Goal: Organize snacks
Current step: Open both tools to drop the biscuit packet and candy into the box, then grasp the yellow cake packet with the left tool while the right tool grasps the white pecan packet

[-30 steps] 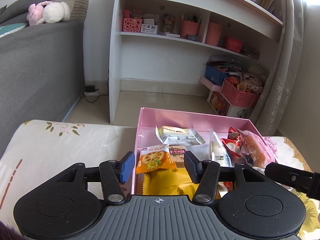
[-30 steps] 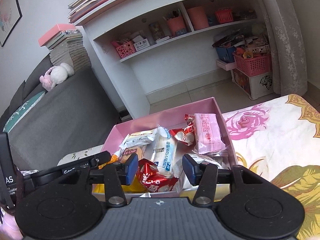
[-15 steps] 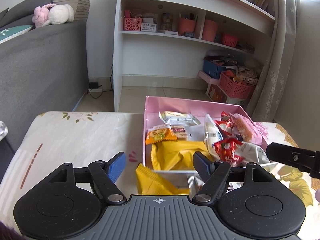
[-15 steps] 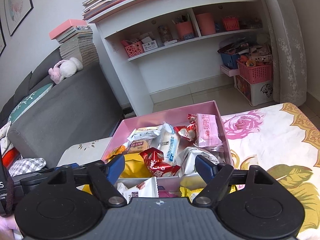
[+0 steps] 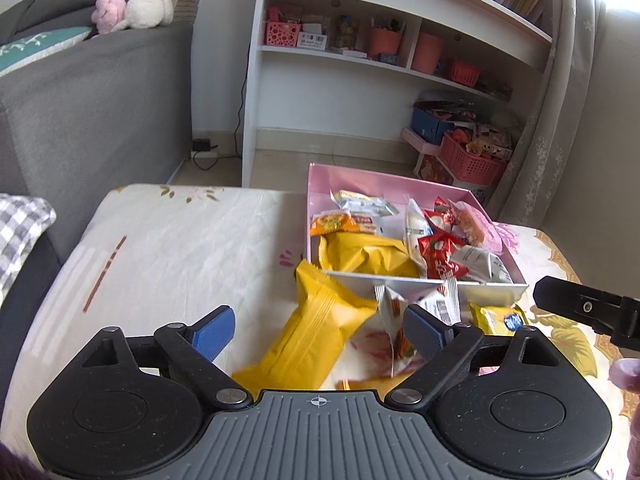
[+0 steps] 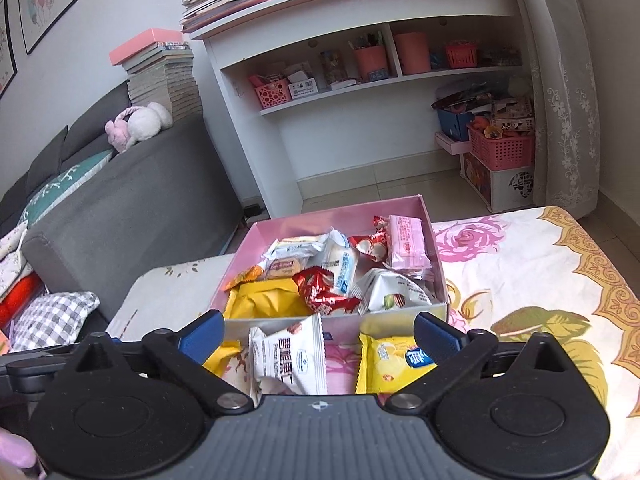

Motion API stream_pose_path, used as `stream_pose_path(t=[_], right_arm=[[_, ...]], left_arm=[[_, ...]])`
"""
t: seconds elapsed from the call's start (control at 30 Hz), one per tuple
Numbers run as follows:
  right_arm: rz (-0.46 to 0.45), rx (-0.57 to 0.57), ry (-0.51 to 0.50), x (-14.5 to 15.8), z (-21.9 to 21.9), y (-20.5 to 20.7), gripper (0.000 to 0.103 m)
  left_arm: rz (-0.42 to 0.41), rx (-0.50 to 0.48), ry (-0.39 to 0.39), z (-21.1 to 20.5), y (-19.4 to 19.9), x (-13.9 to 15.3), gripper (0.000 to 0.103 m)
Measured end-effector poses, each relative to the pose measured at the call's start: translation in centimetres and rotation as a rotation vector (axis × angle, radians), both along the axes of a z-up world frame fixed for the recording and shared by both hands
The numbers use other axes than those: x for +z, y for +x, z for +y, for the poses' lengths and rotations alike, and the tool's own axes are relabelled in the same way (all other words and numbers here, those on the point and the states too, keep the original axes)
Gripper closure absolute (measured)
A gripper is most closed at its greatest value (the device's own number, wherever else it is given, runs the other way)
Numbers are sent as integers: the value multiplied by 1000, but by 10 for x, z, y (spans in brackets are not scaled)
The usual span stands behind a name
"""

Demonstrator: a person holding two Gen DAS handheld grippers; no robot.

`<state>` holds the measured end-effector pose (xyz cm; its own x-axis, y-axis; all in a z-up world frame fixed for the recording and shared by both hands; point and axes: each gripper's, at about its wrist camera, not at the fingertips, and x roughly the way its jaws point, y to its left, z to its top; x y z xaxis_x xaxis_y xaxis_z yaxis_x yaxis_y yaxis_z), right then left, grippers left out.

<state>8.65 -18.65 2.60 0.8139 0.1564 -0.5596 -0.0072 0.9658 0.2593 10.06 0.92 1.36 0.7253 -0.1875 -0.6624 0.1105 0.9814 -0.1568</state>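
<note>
A pink box [image 5: 400, 184] full of snack packets stands on the flowered cloth [image 5: 180, 248]. In front of it on the cloth lie a big yellow packet [image 5: 316, 340], a white packet [image 5: 394, 320] and a small yellow packet [image 5: 496, 318]. My left gripper [image 5: 319, 334] hangs above the big yellow packet, jaws opening wide and pressing on nothing. In the right wrist view, my right gripper [image 6: 318, 336] is likewise opening above the white packet [image 6: 292, 354] and the small yellow packet [image 6: 396, 358], its pads clear of both. The box [image 6: 332, 212] lies just beyond.
A grey sofa [image 5: 100, 92] with a plush toy [image 5: 136, 10] borders the left side. A white shelf unit [image 5: 360, 60] and pink baskets [image 5: 472, 160] stand on the floor beyond the box. A checked cushion [image 6: 52, 320] lies at the left. A curtain [image 6: 560, 100] hangs at right.
Both grippers have pulled back from the box and opened wide. The packets on the cloth in front of the box have come into view.
</note>
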Motion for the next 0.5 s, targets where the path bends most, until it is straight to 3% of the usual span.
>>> stream_pose_path(t=[0.23, 0.5], right_arm=[[5, 11, -50, -14, 5, -21, 7], [-9, 110, -190, -36, 18, -39, 7]], left_arm=[[4, 9, 31, 12, -20, -15, 9], [-17, -93, 118, 15, -38, -36, 9]])
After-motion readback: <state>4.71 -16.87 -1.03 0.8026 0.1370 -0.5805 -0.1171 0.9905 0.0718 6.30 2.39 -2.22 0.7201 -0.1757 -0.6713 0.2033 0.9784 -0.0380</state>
